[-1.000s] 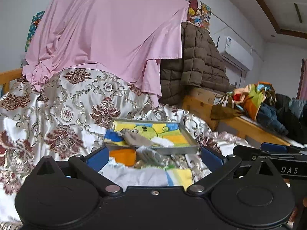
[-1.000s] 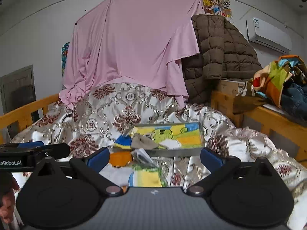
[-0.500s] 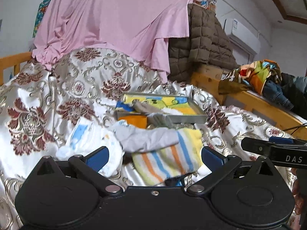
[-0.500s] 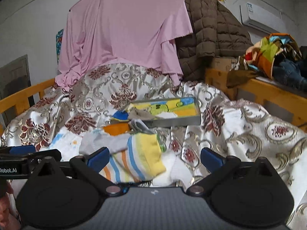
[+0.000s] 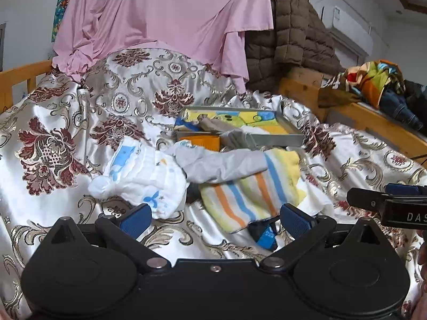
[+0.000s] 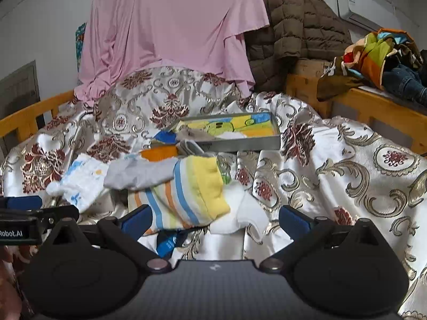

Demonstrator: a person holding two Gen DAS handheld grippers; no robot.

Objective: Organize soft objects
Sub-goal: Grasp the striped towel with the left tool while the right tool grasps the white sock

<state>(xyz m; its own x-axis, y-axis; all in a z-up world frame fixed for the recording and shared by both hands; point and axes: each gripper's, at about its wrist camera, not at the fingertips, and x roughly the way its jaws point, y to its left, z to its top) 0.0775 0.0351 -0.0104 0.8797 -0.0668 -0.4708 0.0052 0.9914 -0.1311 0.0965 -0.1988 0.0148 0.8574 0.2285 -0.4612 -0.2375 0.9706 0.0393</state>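
Jaws of both grippers stand wide open and hold nothing. The left gripper hangs low over the bed, w/ its blue pads on each side of the sock pile; the right gripper is just beside it, also low, pads apart in the same way.

Nearest, btw the pads, a small dark blue sock lies partly under the striped sock, which has orange, blue and yellow bands and lies flat on the bedcover. In the right wrist view a white sock shows from under the yellow end of the striped one. A grey sock lies across the top edge of the striped sock and touches it. Left of the grey one sits a white baby sock w/ blue print, touching it too.

Farther back an orange cloth lies against the front wall of a grey tray. The tray rests tilted on the bedcover and has a bright cartoon picture inside; a few pieces, beige, white and blue, lie in it or over its left rim, prob. more socks, but too small to tell.

Behind, a pink sheet hangs down, w/ a brown quilted jacket at its right. Colourful clothes are heaped on the wooden frame far right.
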